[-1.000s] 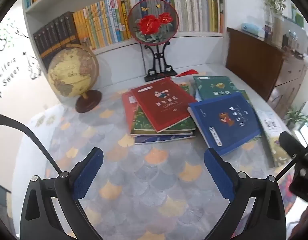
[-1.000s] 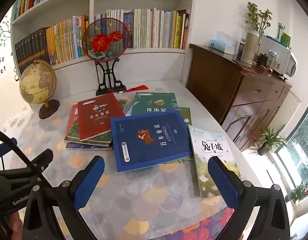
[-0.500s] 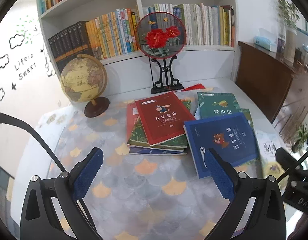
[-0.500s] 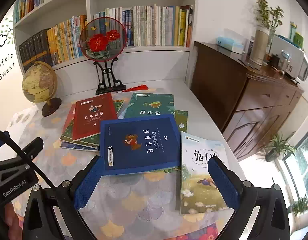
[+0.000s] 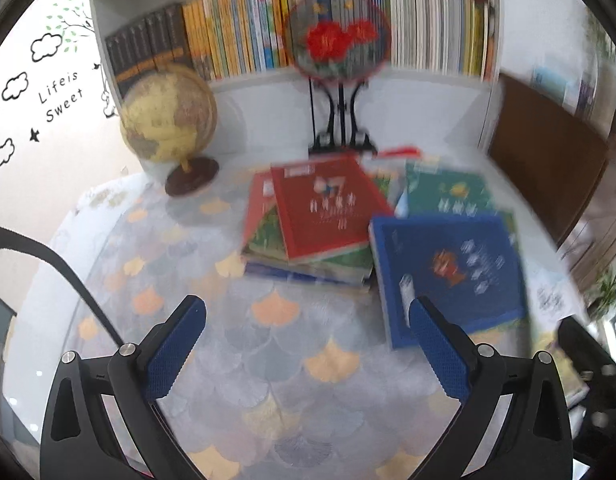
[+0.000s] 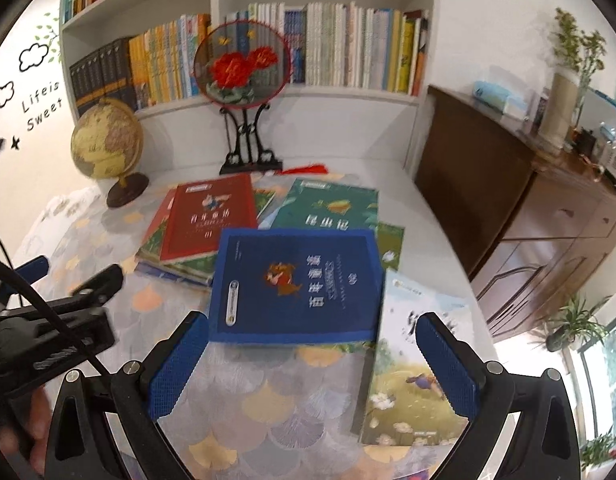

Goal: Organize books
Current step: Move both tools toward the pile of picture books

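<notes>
A white bookcase (image 6: pixel 243 8) packed with upright volumes fills the top of the frame, with a globe (image 6: pixel 107 145) and a round embroidered fan on a stand (image 6: pixel 240 65) below it at the back of the counter (image 6: pixel 267 392), which is covered by a cloth printed with fan-shaped leaves. Loose books lie flat across the middle: a red book (image 6: pixel 211 218) tops an uneven pile left of centre, a green book (image 6: pixel 334 210) sits behind at upper centre, a blue book (image 6: pixel 295 286) lies in the centre overlapping its neighbours, and a pale picture book (image 6: pixel 418 364) rests at lower right, its left edge just beside the blue one. The right tool (image 6: pixel 314 364) hangs released and empty low in its frame, its two blue pads spread either side of the blue book's near edge and not touching it. The left tool (image 5: pixel 308 344) is likewise released and holds nothing, above bare cloth in front of the pile; its view is smeared. These look like thin softcovers: light, a little floppy, with smooth covers likely to slide on one another. The blue book seems the natural first pick, best pinched at its near edge or spine, where the covers are stiffest. Since it lies flat, one finger would probably need to slip under the overhanging edge.
</notes>
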Motion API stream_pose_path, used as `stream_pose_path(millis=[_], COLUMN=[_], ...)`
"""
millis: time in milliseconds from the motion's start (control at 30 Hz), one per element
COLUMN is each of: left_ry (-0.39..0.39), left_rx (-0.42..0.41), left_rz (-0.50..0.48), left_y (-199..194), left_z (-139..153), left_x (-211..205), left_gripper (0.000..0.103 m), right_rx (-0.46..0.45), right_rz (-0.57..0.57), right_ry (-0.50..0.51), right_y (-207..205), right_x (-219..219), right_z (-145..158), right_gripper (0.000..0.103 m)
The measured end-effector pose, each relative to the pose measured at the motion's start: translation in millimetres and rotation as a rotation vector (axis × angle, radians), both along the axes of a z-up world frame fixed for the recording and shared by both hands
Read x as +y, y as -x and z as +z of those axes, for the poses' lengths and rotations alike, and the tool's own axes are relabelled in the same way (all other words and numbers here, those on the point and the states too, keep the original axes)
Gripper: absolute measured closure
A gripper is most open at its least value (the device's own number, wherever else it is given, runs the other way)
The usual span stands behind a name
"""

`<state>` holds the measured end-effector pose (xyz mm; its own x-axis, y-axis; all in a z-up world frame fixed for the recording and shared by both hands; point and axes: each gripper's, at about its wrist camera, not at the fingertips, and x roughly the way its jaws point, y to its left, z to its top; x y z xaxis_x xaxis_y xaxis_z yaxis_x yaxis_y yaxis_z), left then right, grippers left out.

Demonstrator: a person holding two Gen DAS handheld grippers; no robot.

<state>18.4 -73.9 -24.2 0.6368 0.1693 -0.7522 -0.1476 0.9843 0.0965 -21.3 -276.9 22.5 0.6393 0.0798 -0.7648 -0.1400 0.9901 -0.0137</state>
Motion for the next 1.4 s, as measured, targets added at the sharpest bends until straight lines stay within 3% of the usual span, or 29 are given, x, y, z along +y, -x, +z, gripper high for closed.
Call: stream_pose_path(millis=[233, 400, 533, 767, 1400], left_ry=[0.002, 0.058, 0.107, 0.107, 0.110], left_rx=[0.154, 0.205, 0.118, 0.063, 0.054], left_rz=[0.049, 0.048, 0.058, 0.059, 0.054], left_y=[-4, -3, 2, 3, 1], left_z=[-102, -135, -138, -139, -140], left_x=[7, 11, 17, 16, 19], left_gripper=[0.002, 0.001, 0.000, 0.000, 0.000], right_rx=[0.107, 0.152, 0.179, 0.189, 0.207], right_rz=[0.077, 0.124, 0.159, 0.216, 0.255], right_ry=[0.055, 0.083, 0.106, 0.135, 0.115], right_y=[5, 14, 18, 20, 14], right_x=[11, 13, 16, 24, 33], right_z=[-46, -67, -80, -89, -97], right_gripper=[0.000, 0.000, 0.000, 0.000, 0.000])
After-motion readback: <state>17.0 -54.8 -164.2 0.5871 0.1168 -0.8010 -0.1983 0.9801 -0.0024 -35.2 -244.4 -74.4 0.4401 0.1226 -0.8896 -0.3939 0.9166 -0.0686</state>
